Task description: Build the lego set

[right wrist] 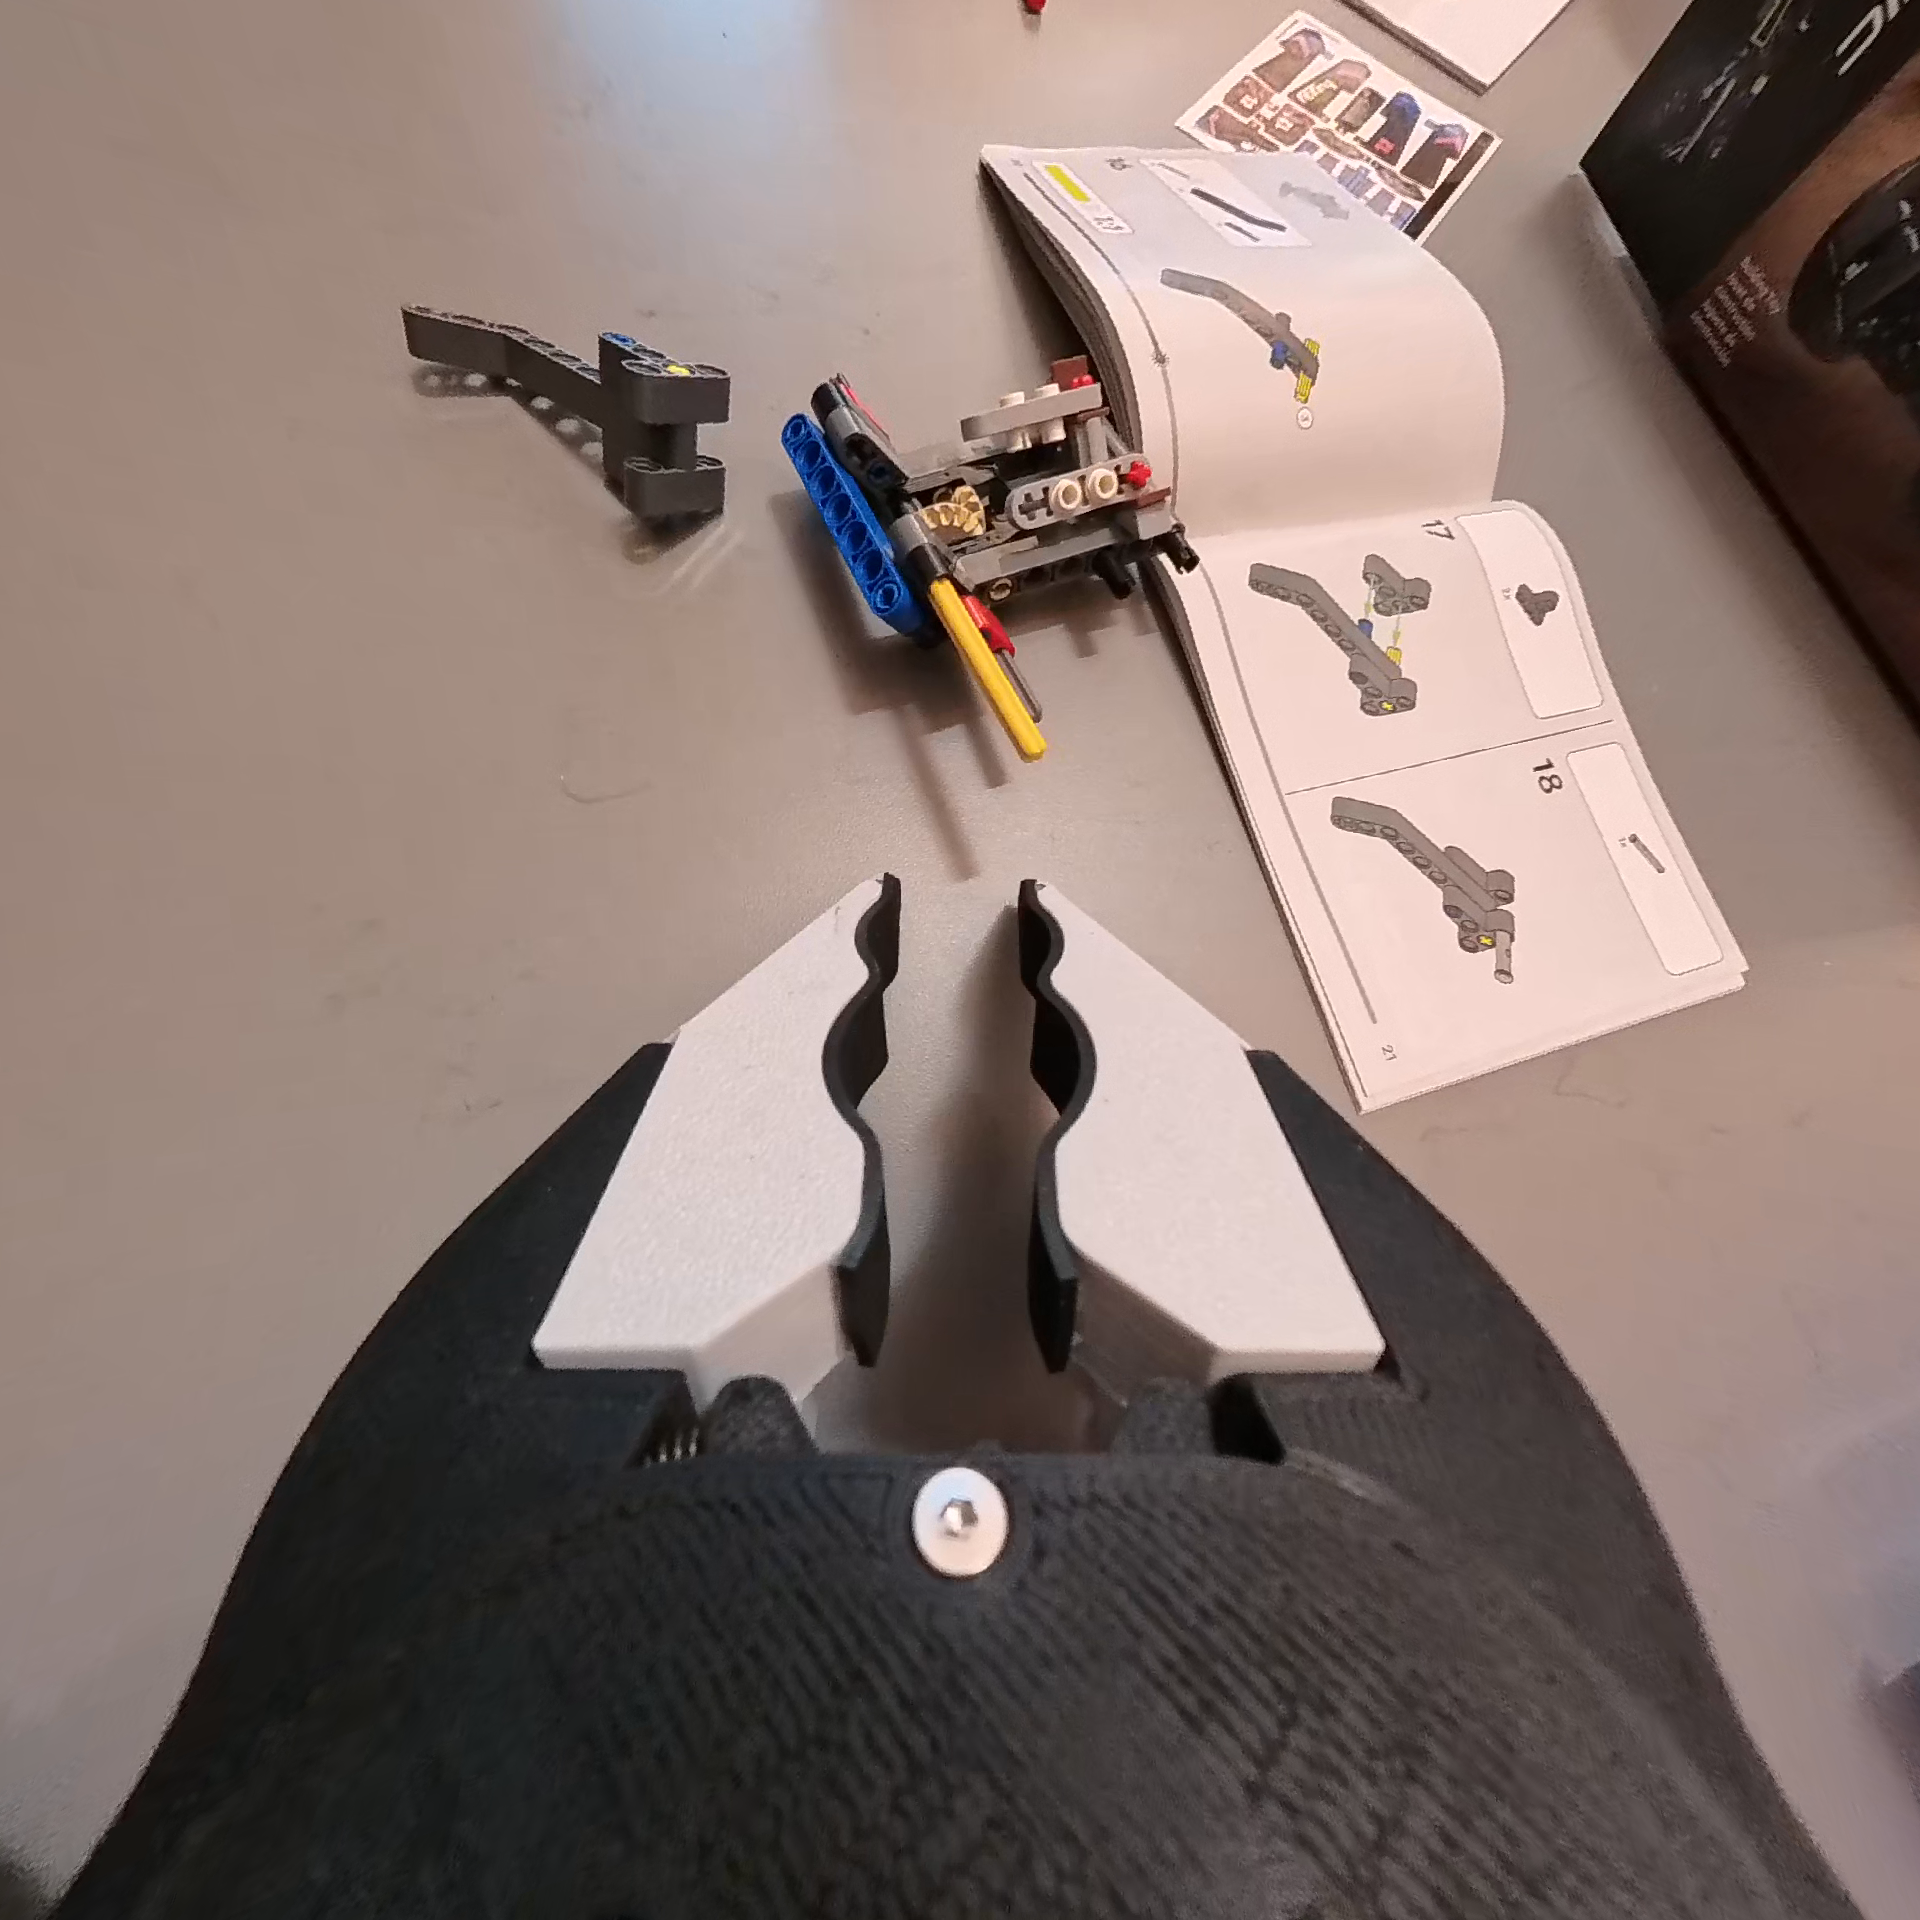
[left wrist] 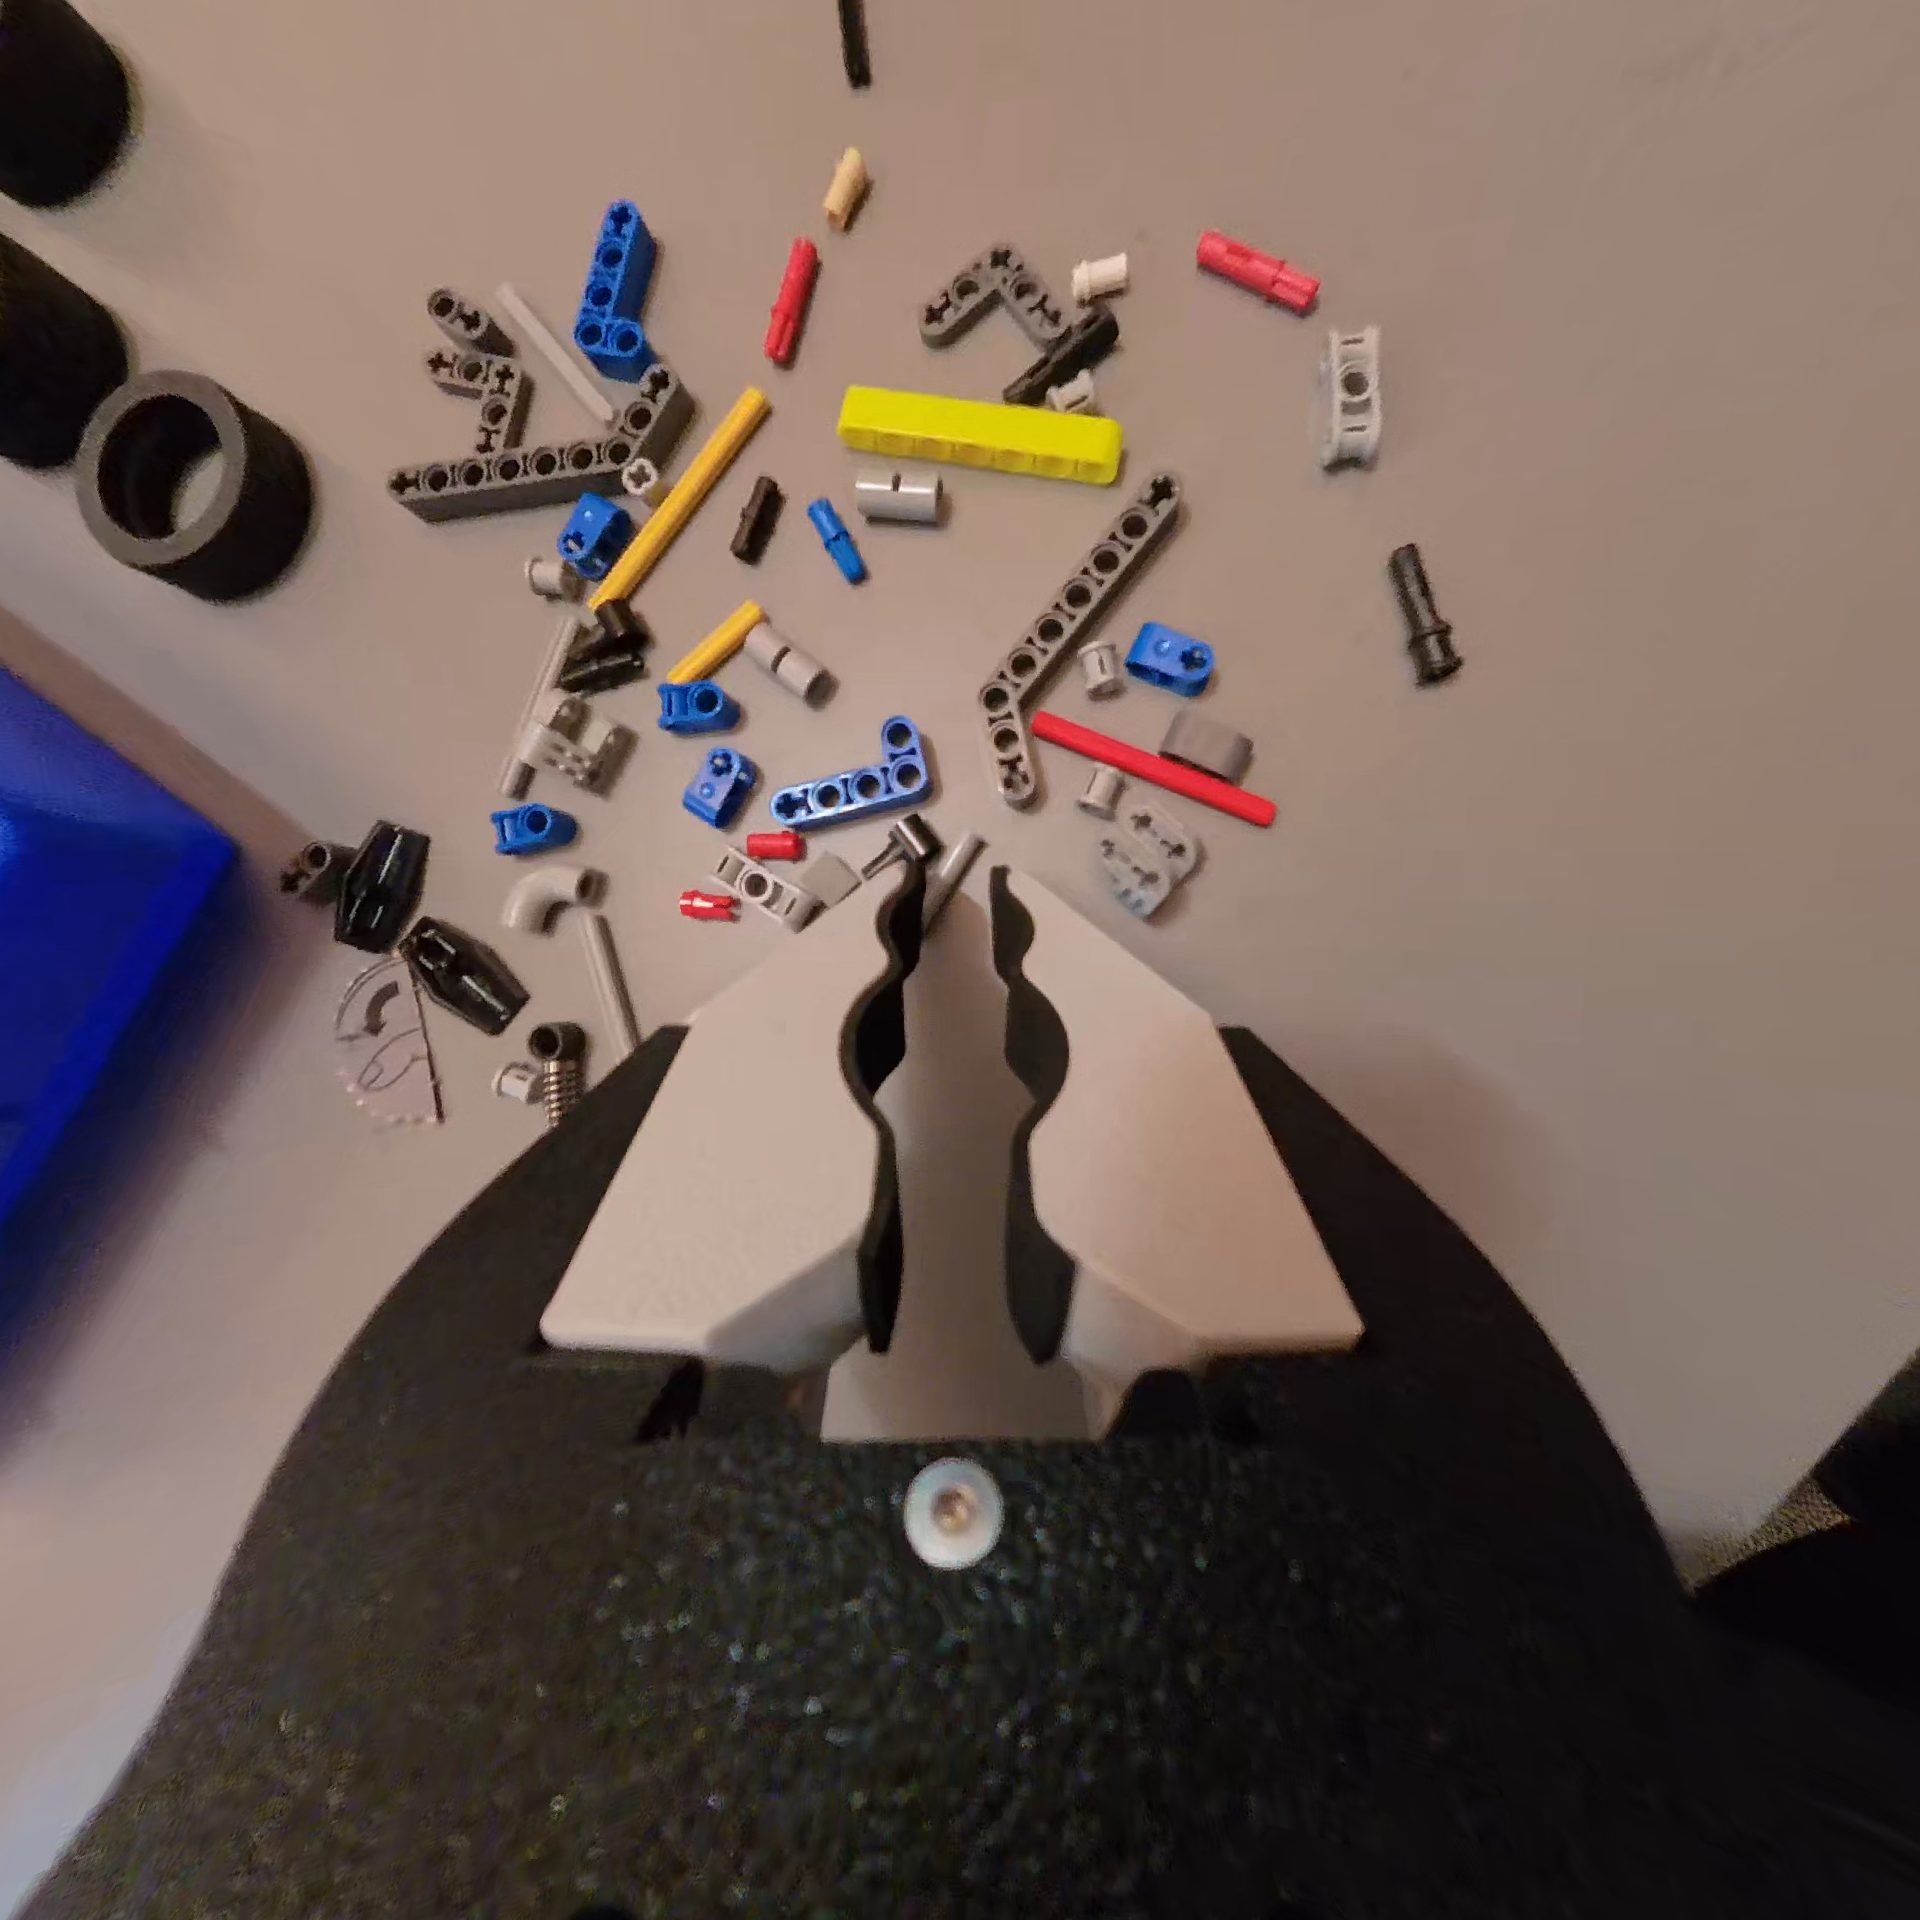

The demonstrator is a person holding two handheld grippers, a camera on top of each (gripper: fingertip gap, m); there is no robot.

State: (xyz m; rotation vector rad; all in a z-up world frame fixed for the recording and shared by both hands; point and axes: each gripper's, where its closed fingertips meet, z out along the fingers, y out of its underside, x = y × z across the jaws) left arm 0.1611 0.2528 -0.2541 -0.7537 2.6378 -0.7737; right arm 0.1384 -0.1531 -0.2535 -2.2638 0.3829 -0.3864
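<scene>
On my left wrist view I see a blue bin (left wrist: 94, 935) at the far left edge, and beyond it black tyres (left wrist: 197, 483) standing on the grey bench (left wrist: 1558, 935). Right of the tyres lies the loose pile of parts: a long dark grey beam (left wrist: 520, 473), a yellow axle (left wrist: 686, 499), a bright yellow beam (left wrist: 982, 434) near the middle, a bent grey beam (left wrist: 1081, 623) right of that, and a red axle (left wrist: 1153, 769) just below its lower end. My left gripper (left wrist: 951, 883) hangs low over the near edge of the pile, jaws slightly parted with nothing between them; a small black pin (left wrist: 906, 840) and a light grey axle (left wrist: 961, 862) lie at its tips. On my right wrist view, a dark grey arm assembly (right wrist: 582, 405) sits left of the partly built chassis (right wrist: 987, 509), which has a blue beam (right wrist: 852, 530) and a yellow axle (right wrist: 987, 665) on its side. The chassis touches the open booklet (right wrist: 1351, 623) on its right; a sticker sheet (right wrist: 1340, 114) and a dark box (right wrist: 1787, 260) lie farther right. My right gripper (right wrist: 956, 894) is released, empty, well short of the chassis.
</scene>
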